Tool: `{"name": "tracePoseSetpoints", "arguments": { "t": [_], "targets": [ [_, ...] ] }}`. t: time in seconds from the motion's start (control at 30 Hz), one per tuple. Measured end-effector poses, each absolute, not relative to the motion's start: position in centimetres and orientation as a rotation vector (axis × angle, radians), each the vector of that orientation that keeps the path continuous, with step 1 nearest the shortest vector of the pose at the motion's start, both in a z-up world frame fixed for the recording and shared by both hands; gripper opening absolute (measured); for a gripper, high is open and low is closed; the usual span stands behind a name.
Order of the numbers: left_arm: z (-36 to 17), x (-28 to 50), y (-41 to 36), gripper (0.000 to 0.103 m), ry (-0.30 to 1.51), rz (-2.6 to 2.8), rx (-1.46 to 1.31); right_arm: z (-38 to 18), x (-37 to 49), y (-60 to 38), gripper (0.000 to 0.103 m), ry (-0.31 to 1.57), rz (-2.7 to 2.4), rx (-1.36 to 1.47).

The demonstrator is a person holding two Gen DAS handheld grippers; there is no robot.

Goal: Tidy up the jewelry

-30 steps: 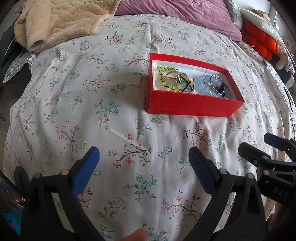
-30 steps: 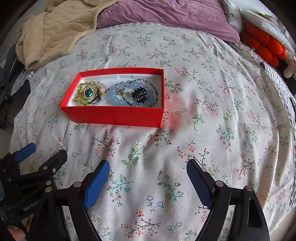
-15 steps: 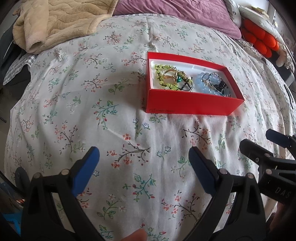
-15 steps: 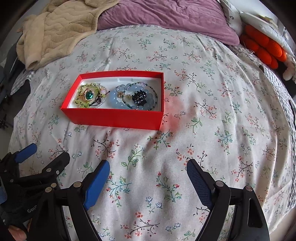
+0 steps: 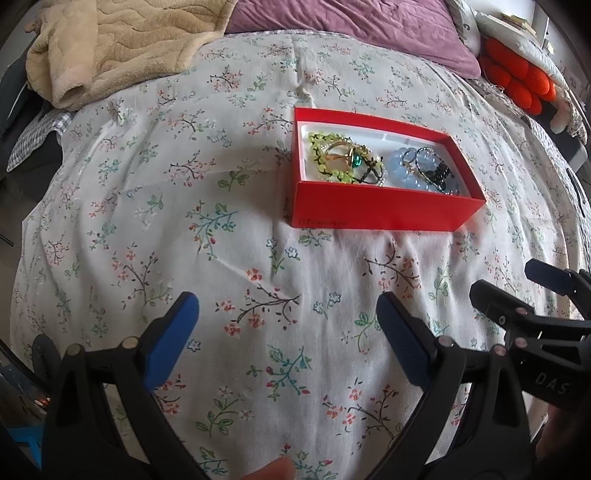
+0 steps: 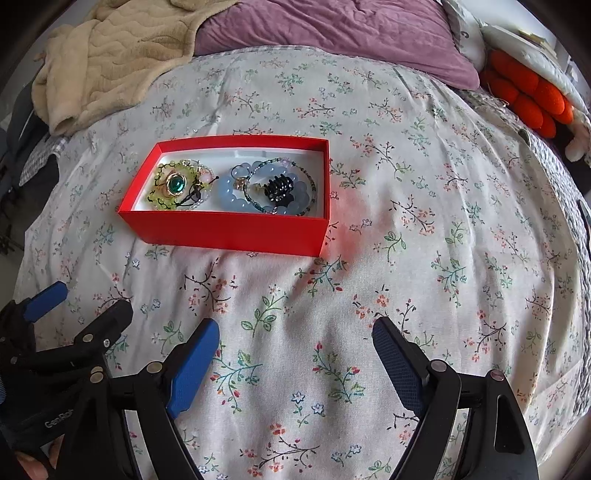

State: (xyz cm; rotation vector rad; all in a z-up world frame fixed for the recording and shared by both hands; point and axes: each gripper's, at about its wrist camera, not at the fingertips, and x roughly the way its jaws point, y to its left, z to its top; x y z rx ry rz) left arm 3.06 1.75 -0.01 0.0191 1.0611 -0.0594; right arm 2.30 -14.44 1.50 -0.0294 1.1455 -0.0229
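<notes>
Both grippers, left (image 5: 284, 332) and right (image 6: 295, 354), hover with fingers apart, empty. The jewelry sits gathered inside the red box (image 6: 229, 232) on the bed (image 6: 424, 258), likely sorted already.

**Red box of jewelry on the bed**

A red box (image 6: 236, 230) sits on the floral bedspread (image 6: 424, 229), open at the top. Its left half holds a yellow-green bead ring (image 6: 162, 199) around a green stone (image 6: 175, 184); its right half holds pale blue beads (image 6: 229, 194), a thin beaded chain (image 6: 310, 181) and a black clip (image 6: 279, 188). Near the bottom edge the right hand-held gripper (image 6: 295, 343) is spread wide over bare cloth, well short of the box. The left hand-held gripper (image 6: 79, 297) shows at lower left. A beige blanket (image 6: 110, 55) and purple pillow (image 6: 332, 29) lie beyond.
</notes>
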Motion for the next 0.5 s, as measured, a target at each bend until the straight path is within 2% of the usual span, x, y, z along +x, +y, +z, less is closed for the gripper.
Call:
{"name": "tracePoseSetpoints", "arguments": {
  "t": [0.5],
  "targets": [
    [-0.18, 2.96, 2.04, 0.097, 1.071, -0.057, 0.023, 1.39, 2.42, -14.56, 0.086, 1.143, -0.027, -0.029]
  ]
}}
